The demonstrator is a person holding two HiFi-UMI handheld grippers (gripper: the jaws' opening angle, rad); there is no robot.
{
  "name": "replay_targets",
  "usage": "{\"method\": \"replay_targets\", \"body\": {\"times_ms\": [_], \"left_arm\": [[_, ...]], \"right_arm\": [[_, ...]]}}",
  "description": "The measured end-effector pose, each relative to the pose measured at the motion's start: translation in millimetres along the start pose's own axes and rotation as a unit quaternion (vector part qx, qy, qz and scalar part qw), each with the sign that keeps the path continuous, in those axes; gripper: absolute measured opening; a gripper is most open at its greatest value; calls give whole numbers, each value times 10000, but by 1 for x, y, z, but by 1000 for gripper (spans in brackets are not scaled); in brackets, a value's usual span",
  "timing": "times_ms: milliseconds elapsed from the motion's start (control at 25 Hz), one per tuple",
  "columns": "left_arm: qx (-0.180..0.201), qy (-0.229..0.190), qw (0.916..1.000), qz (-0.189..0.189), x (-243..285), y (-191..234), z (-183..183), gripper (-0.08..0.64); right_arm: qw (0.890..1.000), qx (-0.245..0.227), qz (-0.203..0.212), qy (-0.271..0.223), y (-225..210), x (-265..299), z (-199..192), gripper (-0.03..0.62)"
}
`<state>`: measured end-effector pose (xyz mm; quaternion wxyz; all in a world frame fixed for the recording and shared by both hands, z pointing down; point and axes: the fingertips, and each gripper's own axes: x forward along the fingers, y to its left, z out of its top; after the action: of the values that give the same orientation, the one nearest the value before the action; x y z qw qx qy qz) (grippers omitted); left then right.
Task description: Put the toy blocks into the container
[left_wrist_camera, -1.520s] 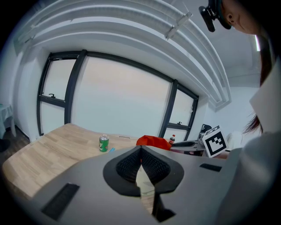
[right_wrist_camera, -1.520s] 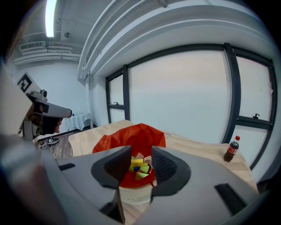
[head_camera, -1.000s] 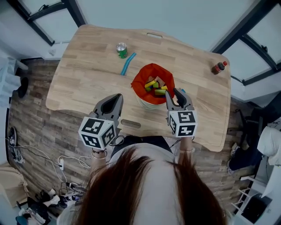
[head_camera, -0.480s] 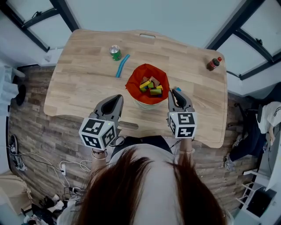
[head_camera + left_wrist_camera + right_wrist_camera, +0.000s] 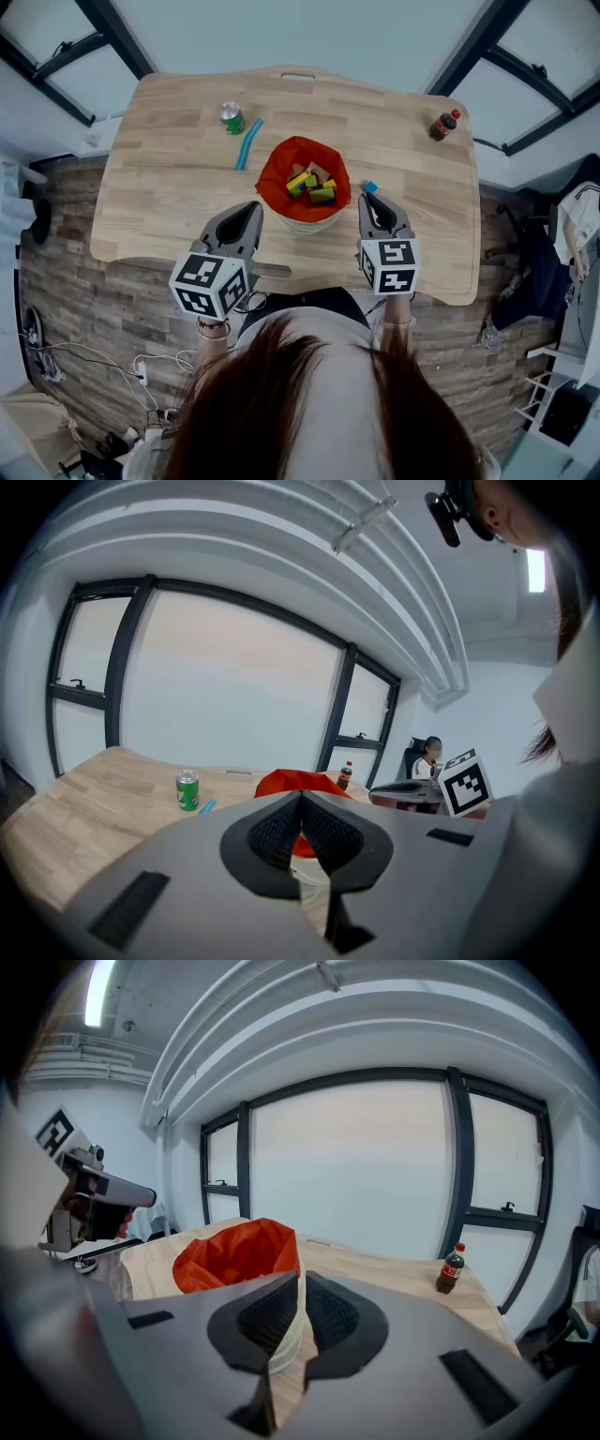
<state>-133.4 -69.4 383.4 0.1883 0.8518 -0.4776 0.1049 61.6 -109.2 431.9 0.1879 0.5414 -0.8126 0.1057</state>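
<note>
The container [image 5: 281, 217], a white tub lined with an orange bag, stands mid-table with several coloured toy blocks [image 5: 310, 184] inside. A small blue block [image 5: 370, 187] lies on the table just right of it, and a long blue block [image 5: 247, 143] lies at its far left. My left gripper [image 5: 251, 208] hovers shut and empty near the tub's left side. My right gripper [image 5: 367, 199] sits just short of the small blue block. Its jaws have just been closing, leaving a thin slit with nothing between them [image 5: 302, 1283]. The orange bag [image 5: 234, 1251] fills the middle left of the right gripper view.
A green can [image 5: 231, 117] stands at the far left of the table [image 5: 159, 197] and a cola bottle [image 5: 443, 124] at the far right. The table's near edge runs just below both grippers. A seated person shows far off in the left gripper view.
The right jaws have gone from wide open to nearly together. Both grippers have drawn back from the container's rim toward the near table edge, and the head view has shifted.
</note>
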Motion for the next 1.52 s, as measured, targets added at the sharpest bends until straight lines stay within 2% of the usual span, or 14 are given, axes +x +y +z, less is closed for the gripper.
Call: {"method": "replay_targets", "body": {"times_ms": [480,1000,1520], "left_arm": [[212,155,9995,-165,12,-11,-2,9],[158,157,9996,-183,18,-17,-2,9],[142,226,9995,-146,32,-23,-1,9]], "right_arm": [[9996,199,-144,122,-12,-8,-12,48],[9986,508,-130,105,-22,-10,-21,49],[9983,462,-162,317,-41,-2,-42,51]]}}
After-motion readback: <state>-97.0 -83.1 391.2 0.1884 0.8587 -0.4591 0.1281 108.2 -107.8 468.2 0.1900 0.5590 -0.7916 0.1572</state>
